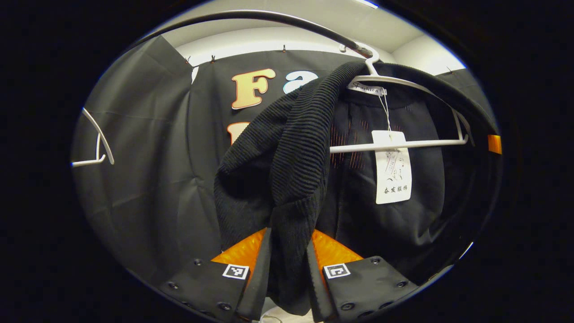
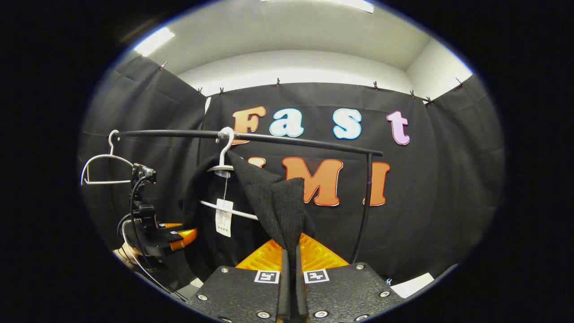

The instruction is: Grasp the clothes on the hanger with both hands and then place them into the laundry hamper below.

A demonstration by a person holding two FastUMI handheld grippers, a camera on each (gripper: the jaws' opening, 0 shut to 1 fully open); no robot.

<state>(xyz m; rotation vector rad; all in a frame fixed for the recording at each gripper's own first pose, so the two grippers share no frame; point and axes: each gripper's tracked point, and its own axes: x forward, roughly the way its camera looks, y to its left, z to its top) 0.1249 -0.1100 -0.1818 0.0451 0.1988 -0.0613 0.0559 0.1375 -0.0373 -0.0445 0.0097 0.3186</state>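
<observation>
A black ribbed garment (image 1: 287,157) hangs from a white hanger (image 1: 403,144) on a black rail (image 1: 269,17), with a white paper tag (image 1: 393,168) dangling at its neck. One fold of it drops between the fingers of my left gripper (image 1: 289,237), which press on the bunched cloth. In the right gripper view the same garment (image 2: 273,197) is pulled off the hanger (image 2: 222,168) into a peak. My right gripper (image 2: 290,251) is shut tight on that fold. The left gripper (image 2: 177,231) shows at the garment's left edge.
A second, bare white hanger (image 2: 101,168) hangs at the rail's (image 2: 291,138) left end. The rail's upright post (image 2: 365,202) stands right of the garment. A cable trails down from the left gripper. Black cloth walls close in behind and on both sides.
</observation>
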